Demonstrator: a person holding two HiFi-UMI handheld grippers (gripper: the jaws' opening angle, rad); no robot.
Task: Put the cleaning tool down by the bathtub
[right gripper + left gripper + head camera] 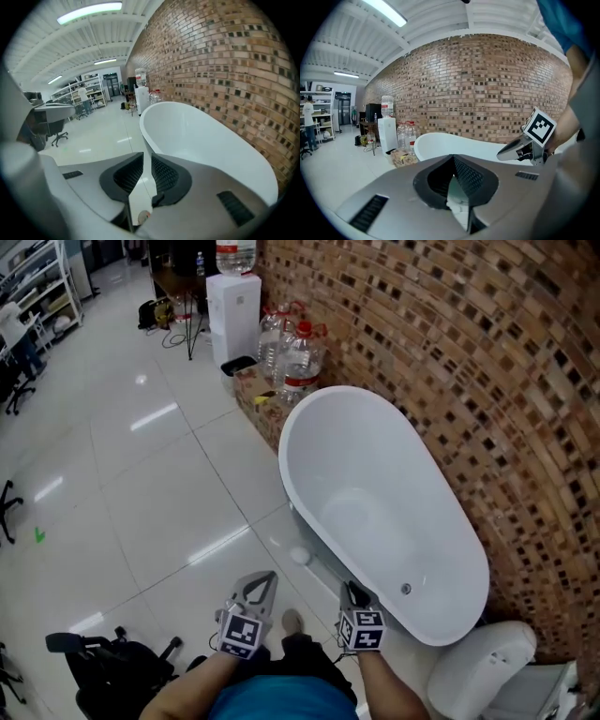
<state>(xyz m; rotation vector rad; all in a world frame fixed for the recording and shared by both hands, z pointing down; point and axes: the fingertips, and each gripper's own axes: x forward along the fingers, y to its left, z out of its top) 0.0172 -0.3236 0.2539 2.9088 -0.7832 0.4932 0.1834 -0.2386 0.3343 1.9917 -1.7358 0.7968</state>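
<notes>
Step in hand looks like the tail end: the put-down seems done, with both tongs held close to the body. The left tongs (269,577) have tips together and are empty. The right tongs (354,592) show a narrow gap with only floor through it. My guess for the cleaning tool (300,556) is the small white round thing on the floor (159,474), just beside the bathtub (284,442) base. It's pale and low, too small for detail. Next move: nothing to grab, just keep clear of it.
</notes>
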